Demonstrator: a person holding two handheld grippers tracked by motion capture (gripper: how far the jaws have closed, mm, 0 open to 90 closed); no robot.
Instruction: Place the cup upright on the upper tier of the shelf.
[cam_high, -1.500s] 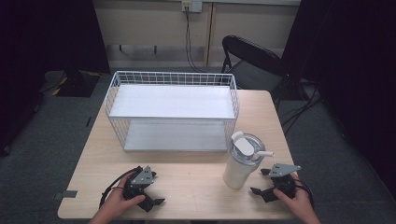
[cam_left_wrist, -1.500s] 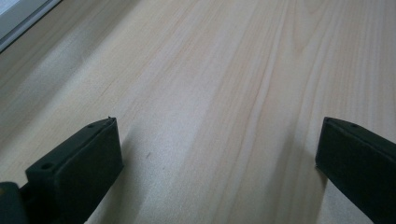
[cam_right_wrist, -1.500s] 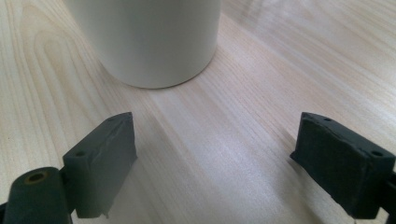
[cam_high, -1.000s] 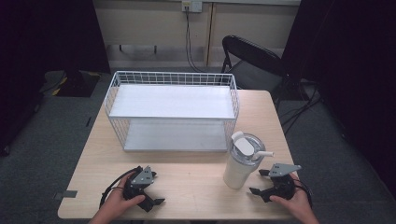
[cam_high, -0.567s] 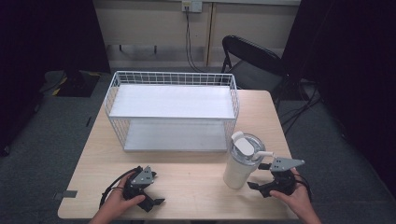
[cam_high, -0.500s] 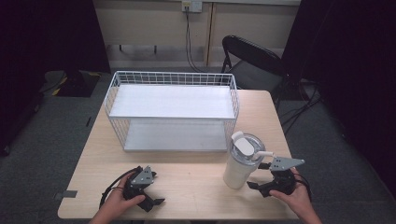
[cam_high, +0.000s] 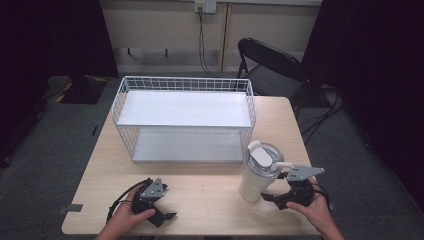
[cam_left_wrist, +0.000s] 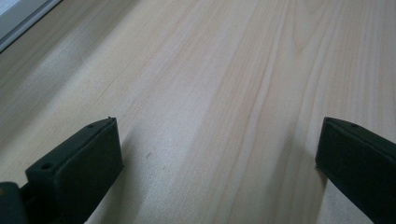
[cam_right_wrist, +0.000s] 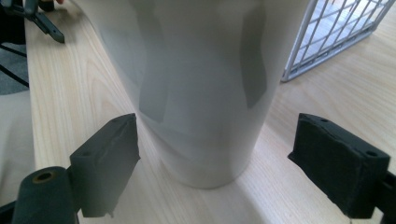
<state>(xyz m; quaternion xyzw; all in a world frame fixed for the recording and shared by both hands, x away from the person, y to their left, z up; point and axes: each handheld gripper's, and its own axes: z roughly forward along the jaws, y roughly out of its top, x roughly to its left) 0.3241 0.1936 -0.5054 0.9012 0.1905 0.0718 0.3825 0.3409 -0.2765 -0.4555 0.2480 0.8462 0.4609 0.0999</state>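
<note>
A white tumbler (cam_high: 260, 172) with a clear lid and a side handle stands upright on the wooden table (cam_high: 210, 192) at the front right. My right gripper (cam_high: 274, 198) sits low just to its right, open, jaws pointing at the cup's base. In the right gripper view the tumbler's lower body (cam_right_wrist: 196, 88) rises between the two spread jaws, which do not touch it. My left gripper (cam_high: 165, 216) rests near the table's front left, open, with bare wood (cam_left_wrist: 215, 116) between its jaws.
A white wire basket (cam_high: 185, 117) with a white shelf stands at the middle back of the table; its corner (cam_right_wrist: 336, 32) is close behind the tumbler. A black folding chair (cam_high: 270, 62) stands beyond the far right corner.
My right gripper has slid left and forward toward the tumbler's base. The left gripper and the tumbler have stayed put.
</note>
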